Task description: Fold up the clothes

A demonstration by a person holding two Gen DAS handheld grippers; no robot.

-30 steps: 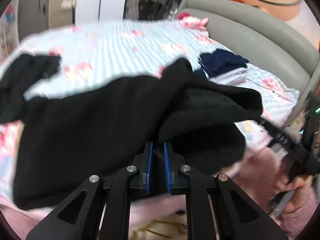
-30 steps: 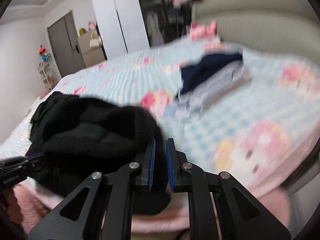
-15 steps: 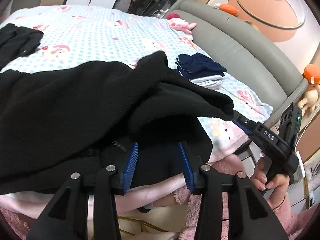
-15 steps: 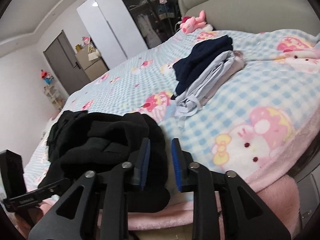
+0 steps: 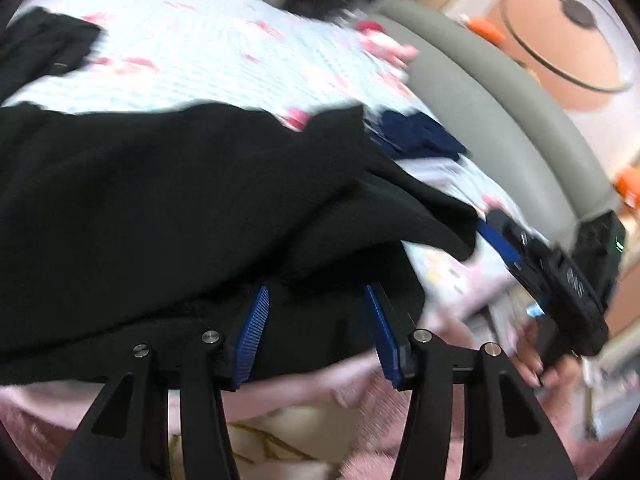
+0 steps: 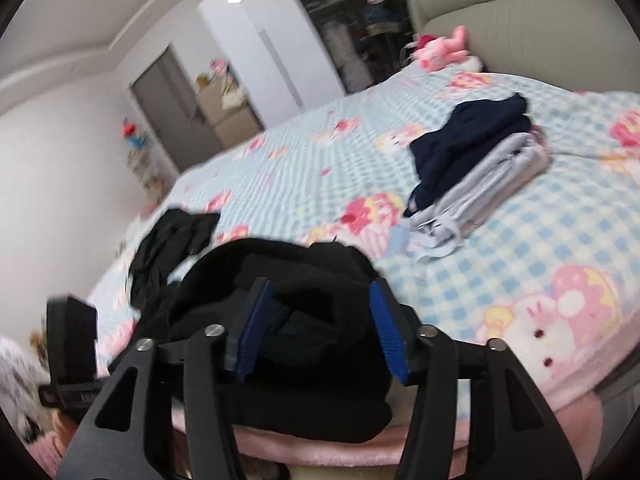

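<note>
Bedspread (image 6: 320, 168), blue-checked, carries black garment (image 6: 304, 320); white wardrobe (image 6: 272, 48) behind (left view blurred); left gripper (image 5: 316, 320) and right gripper (image 6: 316, 320) fingers apart.

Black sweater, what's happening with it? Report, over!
Left gripper open, right gripper open, neither gripping. Black sweater bunched at bed edge, half folded. Folded pile sits apart; nothing in the way.

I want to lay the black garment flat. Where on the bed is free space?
Free: the blanket between the black garment, the smaller black piece and the folded stack; also the near right corner. Crowded: the near edge under both grippers.
</note>
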